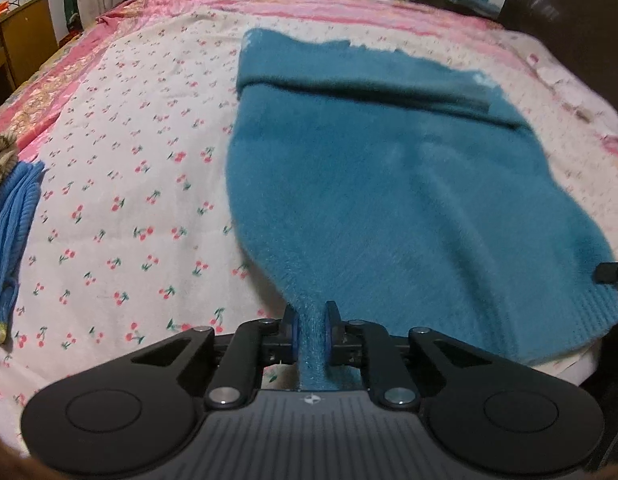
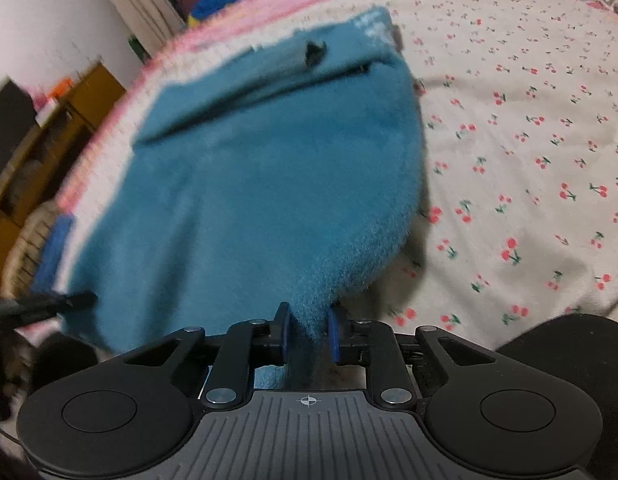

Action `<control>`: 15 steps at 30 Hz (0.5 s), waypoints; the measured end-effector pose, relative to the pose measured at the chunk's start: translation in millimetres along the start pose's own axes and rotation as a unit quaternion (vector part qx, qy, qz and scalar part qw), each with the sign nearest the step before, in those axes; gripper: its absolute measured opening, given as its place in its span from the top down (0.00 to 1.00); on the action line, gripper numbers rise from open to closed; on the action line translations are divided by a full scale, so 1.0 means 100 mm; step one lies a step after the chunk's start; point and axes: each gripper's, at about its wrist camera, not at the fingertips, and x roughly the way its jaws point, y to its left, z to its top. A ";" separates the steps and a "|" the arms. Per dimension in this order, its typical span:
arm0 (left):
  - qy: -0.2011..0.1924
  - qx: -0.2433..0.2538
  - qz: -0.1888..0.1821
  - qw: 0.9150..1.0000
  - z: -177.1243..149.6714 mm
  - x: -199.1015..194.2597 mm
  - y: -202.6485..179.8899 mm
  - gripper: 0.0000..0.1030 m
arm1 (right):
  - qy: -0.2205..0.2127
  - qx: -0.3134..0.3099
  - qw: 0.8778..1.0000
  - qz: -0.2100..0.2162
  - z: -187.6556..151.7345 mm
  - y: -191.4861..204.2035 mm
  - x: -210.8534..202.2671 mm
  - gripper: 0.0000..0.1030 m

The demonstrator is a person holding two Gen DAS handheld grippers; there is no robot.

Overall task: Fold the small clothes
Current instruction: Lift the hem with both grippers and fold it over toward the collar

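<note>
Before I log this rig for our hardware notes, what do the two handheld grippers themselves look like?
Both look alike. The left gripper and right gripper have matte black bodies with two rounded lobes, each with a circular recess, black linkage bars with silver pivot bolts, and a ribbed grey centre plate carrying a small white crosshair mark. The fingers are black with blue pads. No cables or sleeves are clearly visible.

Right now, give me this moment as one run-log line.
stage: fold underway | left gripper: shut on teal sweater near corner | right gripper: shut on other near corner | far part on cherry-print bedsheet
</note>
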 end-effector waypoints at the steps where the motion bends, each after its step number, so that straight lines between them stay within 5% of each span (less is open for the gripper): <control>1: -0.003 -0.003 -0.009 1.000 0.04 -0.01 0.00 0.83 | -0.007 0.008 1.000 0.011 0.03 -0.01 -0.02 0.82; 8: -0.044 -0.058 -0.081 0.994 0.42 -0.05 0.09 0.84 | -0.041 0.047 0.996 0.067 0.31 0.02 -0.05 0.84; 15: -0.086 -0.088 -0.092 0.988 0.93 0.03 0.23 0.84 | -0.105 0.068 0.988 0.095 0.85 0.06 -0.01 0.85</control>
